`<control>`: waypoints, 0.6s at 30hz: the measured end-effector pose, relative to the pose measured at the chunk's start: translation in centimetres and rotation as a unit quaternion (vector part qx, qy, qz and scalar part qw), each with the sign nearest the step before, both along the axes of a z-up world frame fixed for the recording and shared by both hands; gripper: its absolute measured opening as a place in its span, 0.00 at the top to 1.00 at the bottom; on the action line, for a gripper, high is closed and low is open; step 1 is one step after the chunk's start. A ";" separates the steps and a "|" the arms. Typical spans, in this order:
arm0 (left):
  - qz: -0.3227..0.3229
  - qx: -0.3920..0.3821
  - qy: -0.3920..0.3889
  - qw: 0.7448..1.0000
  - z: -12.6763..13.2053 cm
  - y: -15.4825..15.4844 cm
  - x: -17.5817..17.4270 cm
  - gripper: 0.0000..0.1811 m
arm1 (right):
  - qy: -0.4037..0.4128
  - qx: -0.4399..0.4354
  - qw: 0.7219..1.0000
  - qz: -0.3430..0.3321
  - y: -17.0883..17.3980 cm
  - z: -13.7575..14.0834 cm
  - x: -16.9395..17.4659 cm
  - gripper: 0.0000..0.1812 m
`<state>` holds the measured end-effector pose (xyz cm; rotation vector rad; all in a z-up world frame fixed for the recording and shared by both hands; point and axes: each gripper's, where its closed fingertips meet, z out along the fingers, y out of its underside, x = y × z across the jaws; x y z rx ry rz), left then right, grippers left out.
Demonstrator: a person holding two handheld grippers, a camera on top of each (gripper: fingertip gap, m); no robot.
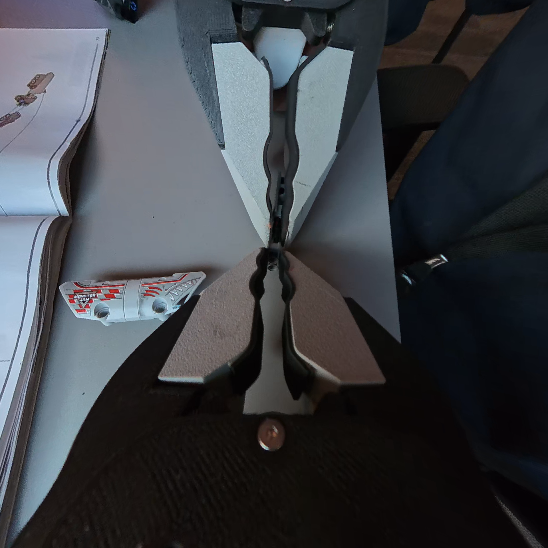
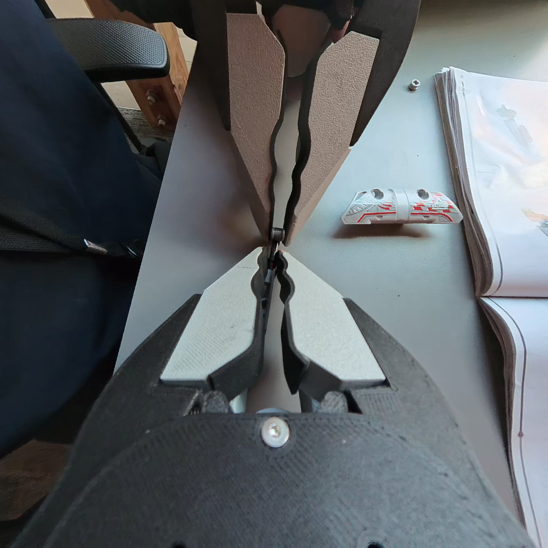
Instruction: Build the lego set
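Observation:
My two grippers meet tip to tip above the grey table (image 1: 166,178). My left gripper (image 1: 273,256) is shut on a small grey lego connector (image 1: 272,264), which also shows in the right wrist view (image 2: 278,232). My right gripper (image 2: 270,257) is shut on a thin black lego piece (image 2: 268,274), seen edge-on between its pads. In the left wrist view the right gripper (image 1: 277,238) comes in from the top with that black piece (image 1: 279,198). The two pieces touch end to end. A white lego panel (image 1: 130,296) with red and grey print lies on the table.
The open instruction booklet (image 1: 32,178) lies beside the panel; both also show in the right wrist view, booklet (image 2: 504,207) and panel (image 2: 400,207). A small grey stud (image 2: 414,85) sits near the booklet. A person in dark clothing (image 2: 59,178) and a chair armrest (image 2: 118,50) are at the table edge. Both grippers' tips are close together, under 4 cm apart. From either gripper's tips it is about 20 cm to the small grey stud (image 2: 414,85).

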<state>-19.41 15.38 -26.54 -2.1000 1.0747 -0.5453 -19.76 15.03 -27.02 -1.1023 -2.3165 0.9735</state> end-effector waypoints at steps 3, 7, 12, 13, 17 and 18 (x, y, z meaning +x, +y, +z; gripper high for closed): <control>0.002 0.020 -0.007 1.000 0.5 0.1 0.0 0.98 | 0.021 -0.004 1.000 0.000 0.0 0.6 -0.1 0.98; 0.002 0.043 -0.095 0.995 3.0 0.0 0.3 0.97 | 0.056 -0.061 0.997 0.005 -0.2 2.8 -0.3 0.98; 0.014 0.049 -0.112 0.992 3.6 0.4 0.3 0.97 | 0.064 -0.074 0.995 0.001 0.0 3.1 -0.4 0.98; 0.017 0.047 -0.116 0.992 3.6 0.5 0.2 0.97 | 0.062 -0.078 0.995 0.000 0.1 3.2 -0.5 0.99; 0.034 0.049 -0.088 0.994 2.9 1.1 -0.1 0.97 | 0.056 -0.069 0.996 -0.012 0.8 2.6 -0.8 0.98; 0.039 0.050 -0.084 0.994 2.8 1.3 -0.2 0.97 | 0.055 -0.066 0.996 -0.015 0.9 2.5 -0.9 0.98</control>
